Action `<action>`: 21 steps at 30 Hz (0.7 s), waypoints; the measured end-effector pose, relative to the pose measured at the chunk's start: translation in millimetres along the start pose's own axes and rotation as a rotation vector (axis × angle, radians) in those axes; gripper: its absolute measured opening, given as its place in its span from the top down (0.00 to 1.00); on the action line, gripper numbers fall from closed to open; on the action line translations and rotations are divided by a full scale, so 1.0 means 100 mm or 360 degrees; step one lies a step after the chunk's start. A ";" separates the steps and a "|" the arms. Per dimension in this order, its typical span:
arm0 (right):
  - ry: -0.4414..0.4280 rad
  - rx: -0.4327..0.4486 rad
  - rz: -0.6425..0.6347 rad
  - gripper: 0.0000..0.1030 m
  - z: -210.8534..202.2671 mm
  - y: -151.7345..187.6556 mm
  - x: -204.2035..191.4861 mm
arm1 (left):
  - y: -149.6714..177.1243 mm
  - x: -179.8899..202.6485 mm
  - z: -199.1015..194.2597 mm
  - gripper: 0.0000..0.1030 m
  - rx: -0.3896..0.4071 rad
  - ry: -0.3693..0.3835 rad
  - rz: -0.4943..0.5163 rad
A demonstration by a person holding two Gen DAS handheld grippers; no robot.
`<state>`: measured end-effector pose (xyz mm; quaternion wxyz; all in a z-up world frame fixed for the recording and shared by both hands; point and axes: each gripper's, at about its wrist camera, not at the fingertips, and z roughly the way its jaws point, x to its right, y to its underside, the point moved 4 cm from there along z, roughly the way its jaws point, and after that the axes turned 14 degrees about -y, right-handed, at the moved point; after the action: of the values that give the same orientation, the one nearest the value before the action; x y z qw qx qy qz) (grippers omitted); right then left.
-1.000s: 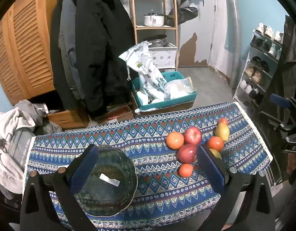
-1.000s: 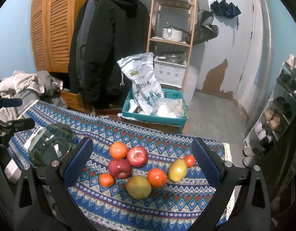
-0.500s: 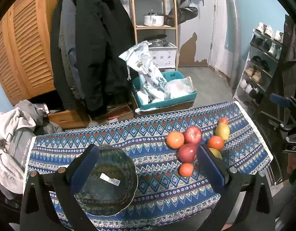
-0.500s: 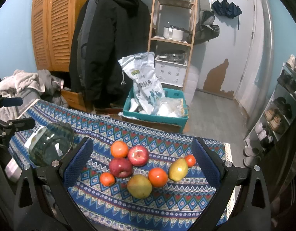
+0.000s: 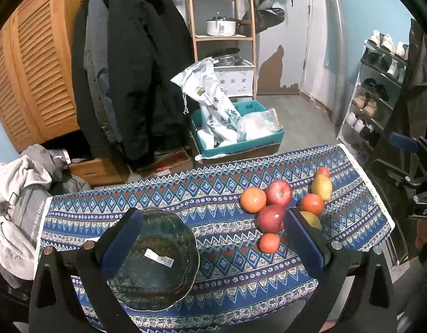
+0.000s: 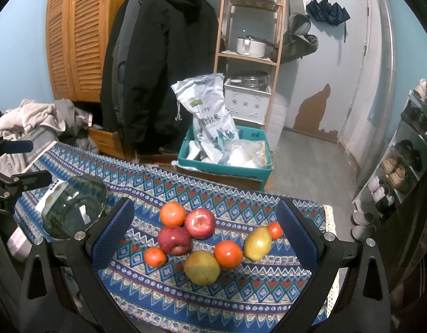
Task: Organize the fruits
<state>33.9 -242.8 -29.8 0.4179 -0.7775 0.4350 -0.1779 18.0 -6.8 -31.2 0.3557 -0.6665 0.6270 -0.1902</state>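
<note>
You hadn't picked anything yet: left gripper [image 5: 212,237] & right gripper [image 6: 205,234] both hung wide, empty. Next, grab an apple [image 6: 174,240] for the glass bowl [image 5: 155,260].

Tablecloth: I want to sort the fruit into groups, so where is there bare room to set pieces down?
Free: the strip between the glass bowl and the fruit cluster, and the cloth's near edge. Crowded: around the red apples.

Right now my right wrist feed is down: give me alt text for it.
The open right gripper hovers over eight loose fruits clustered on a patterned tablecloth. An empty glass bowl sits at left.
</note>
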 end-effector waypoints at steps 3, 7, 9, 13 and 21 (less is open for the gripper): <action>0.0001 -0.0001 -0.0001 0.03 0.00 -0.01 0.00 | -0.01 0.00 0.00 0.01 0.0001 0.0001 0.0000; 0.0002 -0.0002 0.0002 0.03 0.00 -0.01 0.02 | -0.01 0.01 0.00 0.01 0.0000 -0.0001 0.0001; 0.0001 -0.0003 0.0002 0.03 0.00 -0.01 0.02 | -0.02 0.01 0.00 0.01 -0.0001 0.0000 0.0001; 0.0004 -0.0007 0.0002 0.03 0.00 0.00 0.01 | -0.01 0.00 0.00 0.01 -0.0002 -0.0001 0.0002; -0.0004 -0.0015 0.0017 0.03 0.02 0.03 0.00 | 0.00 0.00 0.01 0.01 -0.0002 0.0001 0.0006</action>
<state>33.5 -242.1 -33.7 0.4157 -0.7773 0.4393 -0.1728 18.3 -6.4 -31.8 0.3556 -0.6655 0.6284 -0.1893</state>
